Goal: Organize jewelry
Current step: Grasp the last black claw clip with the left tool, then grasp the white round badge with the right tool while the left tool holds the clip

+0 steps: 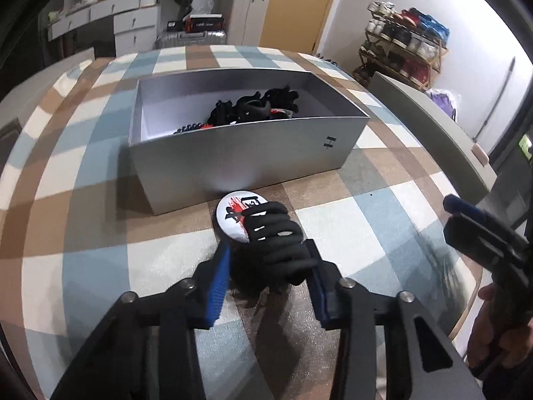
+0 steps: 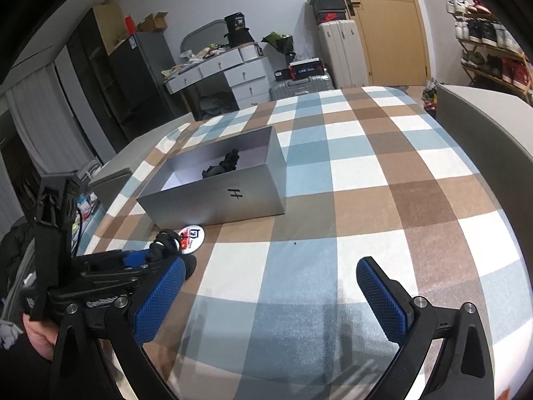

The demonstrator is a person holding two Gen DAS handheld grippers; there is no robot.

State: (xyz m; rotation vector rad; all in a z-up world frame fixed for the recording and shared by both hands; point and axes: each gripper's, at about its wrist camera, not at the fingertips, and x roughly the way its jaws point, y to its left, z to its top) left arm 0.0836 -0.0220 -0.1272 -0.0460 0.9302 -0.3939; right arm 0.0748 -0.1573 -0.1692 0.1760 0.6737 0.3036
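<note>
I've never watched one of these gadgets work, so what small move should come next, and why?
Probably lift: the left gripper has its blue fingers closed on the black coiled band with its round white badge, lying beside the open grey box of similar pieces.

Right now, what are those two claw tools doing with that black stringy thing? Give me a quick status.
Left gripper shut on black corded bracelet with round badge. Right gripper open, empty. Silver box just beyond, nothing blocking.
</note>
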